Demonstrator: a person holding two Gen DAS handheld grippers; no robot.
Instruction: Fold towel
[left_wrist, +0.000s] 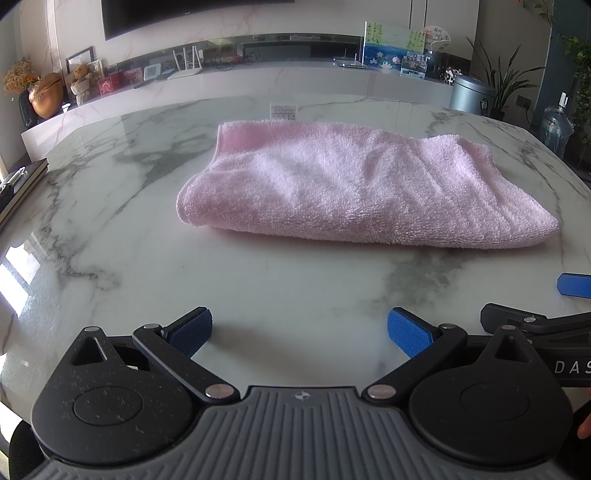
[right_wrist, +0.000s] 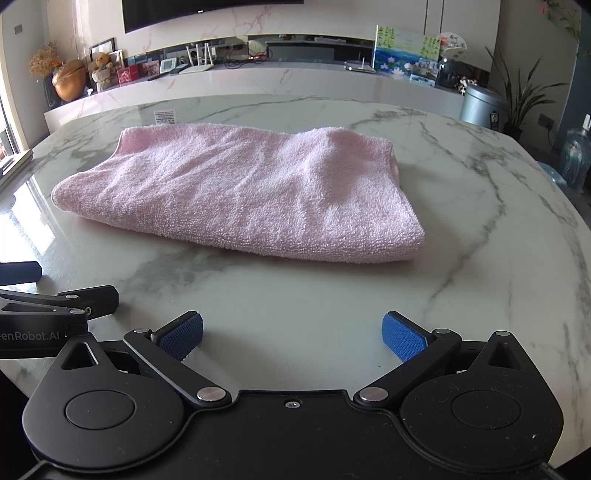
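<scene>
Left gripper (left_wrist: 300, 334) spread wide, empty, marked "DAS" | right gripper (right_wrist: 292, 335) spread wide, empty, "enRobot.AI" beside it | folded pink towel (right_wrist: 236, 192) ahead on marble table (right_wrist: 461, 295), untouched

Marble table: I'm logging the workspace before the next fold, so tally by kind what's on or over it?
Pink towel: 1, folded, on the marble table
Grippers: 2, left gripper and right gripper, both open, empty
White label: 1
Dark book-like item at the edge: 1
Total: 5
</scene>
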